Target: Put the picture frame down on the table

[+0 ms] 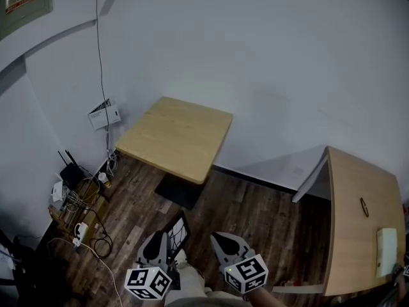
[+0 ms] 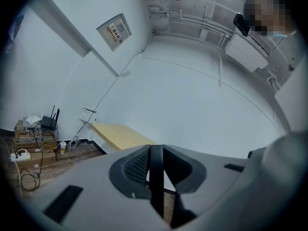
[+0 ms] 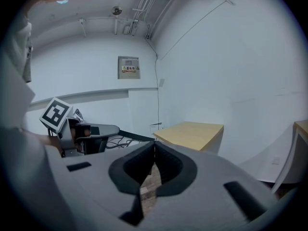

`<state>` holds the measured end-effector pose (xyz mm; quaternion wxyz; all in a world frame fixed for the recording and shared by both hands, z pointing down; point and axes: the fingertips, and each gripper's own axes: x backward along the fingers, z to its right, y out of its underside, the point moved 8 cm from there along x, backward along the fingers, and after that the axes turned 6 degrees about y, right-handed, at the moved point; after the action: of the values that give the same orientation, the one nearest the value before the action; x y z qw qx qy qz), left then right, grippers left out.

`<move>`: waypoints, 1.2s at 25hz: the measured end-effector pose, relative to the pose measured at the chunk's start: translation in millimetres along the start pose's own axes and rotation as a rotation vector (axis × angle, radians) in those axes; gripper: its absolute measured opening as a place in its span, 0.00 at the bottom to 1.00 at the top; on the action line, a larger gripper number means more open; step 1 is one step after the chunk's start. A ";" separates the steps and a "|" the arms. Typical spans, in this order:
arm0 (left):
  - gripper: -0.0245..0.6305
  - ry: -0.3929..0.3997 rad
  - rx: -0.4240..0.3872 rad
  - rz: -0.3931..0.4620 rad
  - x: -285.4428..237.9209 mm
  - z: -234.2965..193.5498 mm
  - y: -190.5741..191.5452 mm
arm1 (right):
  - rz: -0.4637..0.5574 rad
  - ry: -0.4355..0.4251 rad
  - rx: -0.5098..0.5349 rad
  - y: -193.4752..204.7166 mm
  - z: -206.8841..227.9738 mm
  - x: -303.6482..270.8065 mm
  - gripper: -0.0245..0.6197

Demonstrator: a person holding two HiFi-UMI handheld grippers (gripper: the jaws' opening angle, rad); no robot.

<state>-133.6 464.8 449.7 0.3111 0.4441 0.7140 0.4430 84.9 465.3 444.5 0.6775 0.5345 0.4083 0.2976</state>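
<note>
The left gripper (image 1: 161, 238) is clamping the picture frame (image 1: 179, 230) by its thin dark edge. In the left gripper view that edge is running upright between the 2 jaws, which are standing narrow and pressing on it from both sides. The frame is sticking out ahead of this gripper, tilted and leaning a little toward the right gripper (image 1: 222, 240), and it is hanging over the dark wood floor (image 1: 255, 210).

The right gripper is riding just beside the left one, on the frame's far side and apart from it. Its jaws are meeting at the tips and gripping nothing.

Both grippers are pointing toward the light wooden table (image 1: 176, 136), which is standing well ahead of them against the white wall (image 1: 268, 75), so the frame is hanging well short of it. A 2nd wooden table (image 1: 361, 190) is standing off to the right of the right gripper and is bearing a pale flat object (image 1: 386, 251). Out to the left of the left gripper, a router (image 1: 69, 171) and a tangle of cables (image 1: 89, 235) are lying on the floor by the wall.
</note>
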 end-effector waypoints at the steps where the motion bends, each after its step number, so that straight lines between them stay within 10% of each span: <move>1: 0.13 -0.001 0.003 0.000 -6.6 -3.1 -1.0 | -0.004 0.001 0.000 -1.8 2.7 -5.9 0.04; 30: 0.13 0.060 0.043 -0.050 -216.8 -139.1 -72.4 | -0.013 0.035 0.033 -81.2 67.5 -242.4 0.04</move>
<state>-186.8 202.6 452.5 0.2909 0.4190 0.7433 0.4327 22.4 208.8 429.4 0.6631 0.5378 0.4285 0.2959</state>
